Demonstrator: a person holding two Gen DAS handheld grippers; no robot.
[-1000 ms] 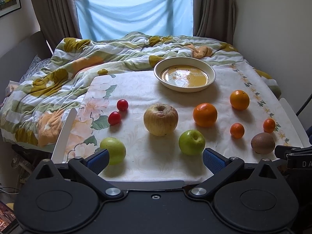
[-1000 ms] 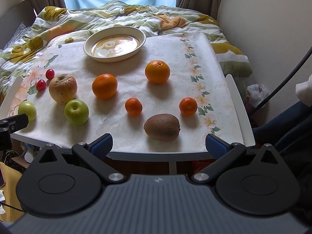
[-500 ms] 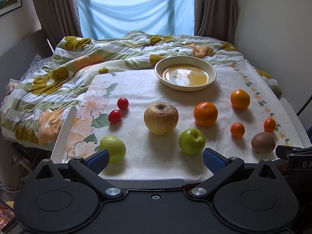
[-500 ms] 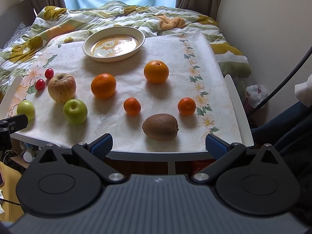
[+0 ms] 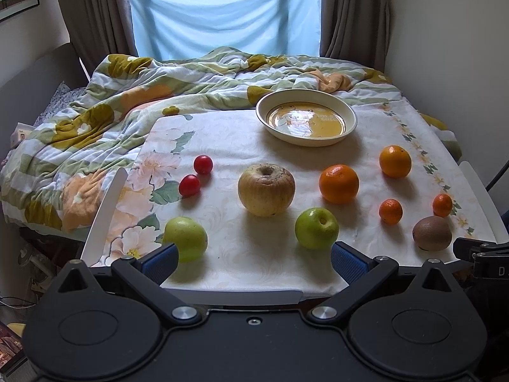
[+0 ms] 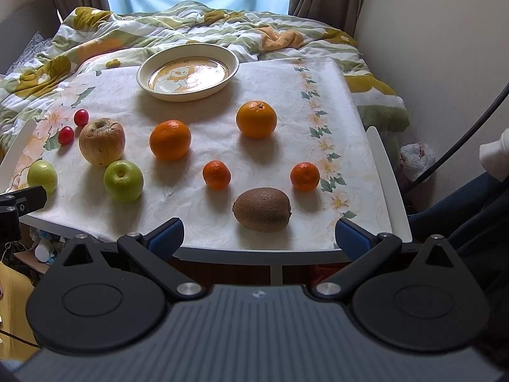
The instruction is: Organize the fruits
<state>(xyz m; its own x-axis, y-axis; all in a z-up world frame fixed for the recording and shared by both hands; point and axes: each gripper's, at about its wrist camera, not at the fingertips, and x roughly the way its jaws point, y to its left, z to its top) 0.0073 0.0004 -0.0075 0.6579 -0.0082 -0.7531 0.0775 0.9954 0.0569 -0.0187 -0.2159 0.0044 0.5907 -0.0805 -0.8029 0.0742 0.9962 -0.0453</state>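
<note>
Cream cloth with a flower print covers the small white table [image 5: 105,210], and 10 fruits lie spread on it, none touching a gripper. Beyond the table's far edge a rumpled quilt [image 5: 105,108] in green, white and ochre fills the bed, with brown curtains [image 5: 353,9] and a pale blue sheet [image 5: 222,12] over the window behind. At the far side of the cloth sits the only container, a shallow cream plate [image 6: 149,63] with an orange picture inside; it holds nothing.

From the left wrist view, 2 cherry tomatoes [image 5: 195,176] lie just beside each other at the left, a big wrinkled yellow apple [image 5: 266,189] in the middle, and 2 green apples nearer: the left green apple [image 5: 186,237] and the right green apple [image 5: 316,227]. To the right are 2 oranges, the near orange [image 5: 338,183] and the far orange [image 5: 395,161], then 2 mandarins [image 5: 390,211] well apart, and a kiwi [image 6: 261,209] nearest the front right edge.

The left gripper [image 5: 253,256] hangs over the near table edge with its blue-padded jaws spread wide and nothing between them; its left pad overlaps the left green apple in view. The right gripper [image 6: 259,235] is likewise spread and empty, low before the kiwi. A dark trouser leg [image 6: 461,203] shows at the right.
</note>
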